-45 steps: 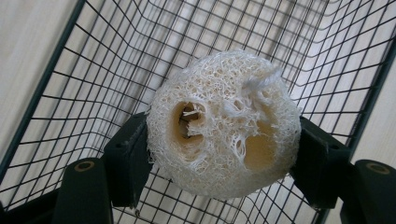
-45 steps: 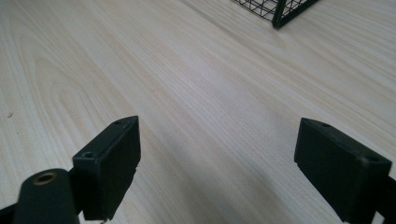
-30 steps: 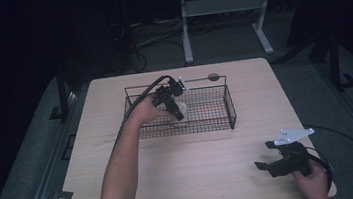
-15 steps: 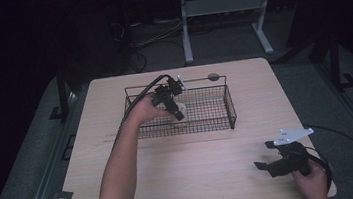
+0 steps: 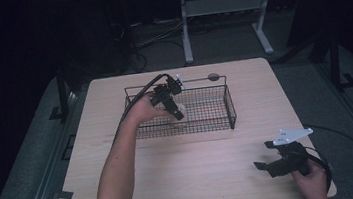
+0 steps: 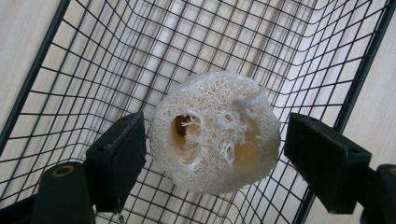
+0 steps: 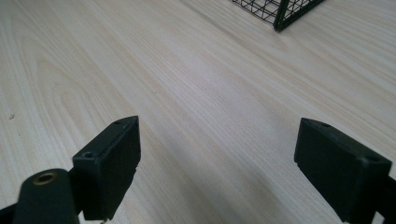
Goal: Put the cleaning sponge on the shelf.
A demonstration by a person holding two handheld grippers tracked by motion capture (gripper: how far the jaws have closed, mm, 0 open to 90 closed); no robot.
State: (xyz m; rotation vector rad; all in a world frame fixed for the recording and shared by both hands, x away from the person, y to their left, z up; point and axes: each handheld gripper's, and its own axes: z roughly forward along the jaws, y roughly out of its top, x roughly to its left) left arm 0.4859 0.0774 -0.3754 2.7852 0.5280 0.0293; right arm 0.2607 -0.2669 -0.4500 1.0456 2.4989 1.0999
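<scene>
Jaws of the left gripper (image 6: 212, 154) stand wide apart inside the wire basket (image 6: 60, 65), with the loofah sponge (image 6: 215, 133) between them. One jaw is just beside the sponge, maybe touching it; the other is clearly apart, so the sponge is not held. It lies on the mesh bottom of the basket, near the side wall, with its holes facing the camera. In the high view the left gripper (image 5: 178, 113) reaches down into the left part of the basket (image 5: 229, 108), and the pale sponge (image 5: 176, 118) shows just under it.

The right gripper (image 5: 265, 166) rests low over the desk (image 5: 197, 162) near its front right corner, well apart from the basket. Its jaws are also spread, with nothing between them but bare wood.

My judgement is that the placing is nearly finished: the sponge is already in the basket and let go. What remains is to lift the left gripper out without catching the wires or dragging the sponge.
</scene>
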